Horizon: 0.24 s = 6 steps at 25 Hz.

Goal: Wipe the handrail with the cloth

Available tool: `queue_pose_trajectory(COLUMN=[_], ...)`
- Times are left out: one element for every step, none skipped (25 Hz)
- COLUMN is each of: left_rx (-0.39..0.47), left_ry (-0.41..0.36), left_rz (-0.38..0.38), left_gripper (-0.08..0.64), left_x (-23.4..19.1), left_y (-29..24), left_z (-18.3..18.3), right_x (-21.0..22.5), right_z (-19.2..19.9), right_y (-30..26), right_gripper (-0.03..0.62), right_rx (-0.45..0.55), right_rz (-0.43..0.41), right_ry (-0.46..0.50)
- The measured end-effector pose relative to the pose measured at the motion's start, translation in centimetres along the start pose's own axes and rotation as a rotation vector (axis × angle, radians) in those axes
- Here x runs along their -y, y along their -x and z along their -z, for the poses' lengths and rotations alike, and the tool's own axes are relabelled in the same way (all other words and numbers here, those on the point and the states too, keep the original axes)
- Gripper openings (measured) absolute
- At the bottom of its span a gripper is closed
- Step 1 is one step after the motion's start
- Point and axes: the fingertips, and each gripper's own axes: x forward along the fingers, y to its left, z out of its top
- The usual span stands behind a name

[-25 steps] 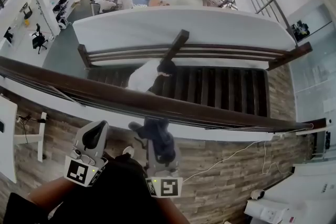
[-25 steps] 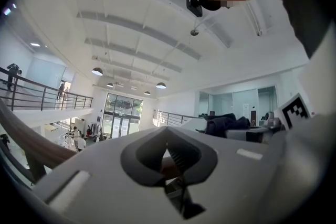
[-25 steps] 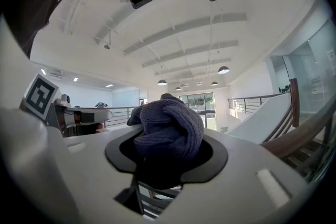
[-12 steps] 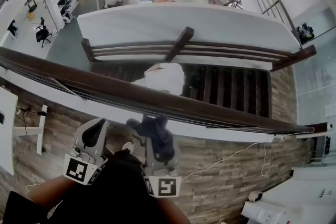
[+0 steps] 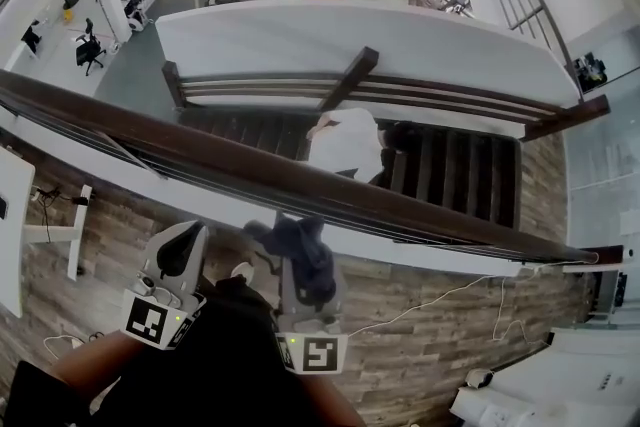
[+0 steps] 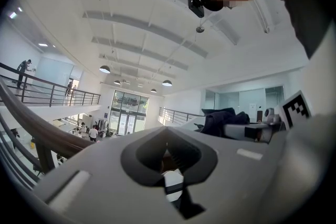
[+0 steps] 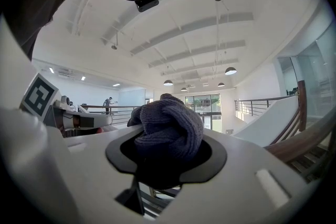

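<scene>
Head view: handrail (image 5: 300, 183) runs 10-to-4 o'clock, at 12 o'clock of right hand-held gripper (image 5: 298, 265). Cloth (image 5: 300, 243) is near it; contact unclear. Right sits nearer than left hand-held gripper (image 5: 182, 253).
Left gripper view: jaws together, empty; handrail at 9 o'clock.
Right gripper view: jaws clamped on cloth; handrail at 3 o'clock.

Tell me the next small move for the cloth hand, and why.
Probably ease the right hand-held gripper forward until its bunched dark blue-grey cloth presses on the dark brown wooden handrail. The jaws are clamped on the cloth, but in the head view it seems to sit just short of the rail.
</scene>
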Motion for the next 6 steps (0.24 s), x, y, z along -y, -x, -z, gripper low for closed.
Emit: queue_pose_trajectory(left_rx=[-0.005,-0.006,-0.007,-0.009,-0.012,-0.014], left_ry=[0.004,0.009,0.016,0.021,0.025,0.027], left_rz=[-0.001,-0.001,-0.002,-0.003,-0.003,-0.002], left_gripper=[0.000,0.000,0.000,0.000,0.000,0.000], left_x=[0.10,0.20,0.29,0.38,0.48,0.57], left_y=[0.01,0.01,-0.01,-0.07,-0.16,-0.27], left_z=[0.17,0.31,0.42,0.53,0.62,0.70], right_x=[0.05,0.09,0.13,0.18,0.24,0.31], right_z=[0.02,0.08,0.16,0.24,0.33,0.41], right_y=[0.08,0.18,0.28,0.35,0.39,0.43], right_gripper=[0.164,0.164,0.164,0.164,0.164,0.164], right_rx=[0.001,0.001,0.001,-0.001,-0.003,-0.005], right_rz=[-0.002,-0.003,-0.005,-0.007,-0.009,-0.011], right_ry=[-0.003,-0.006,-0.008,-0.007,-0.007,-0.006])
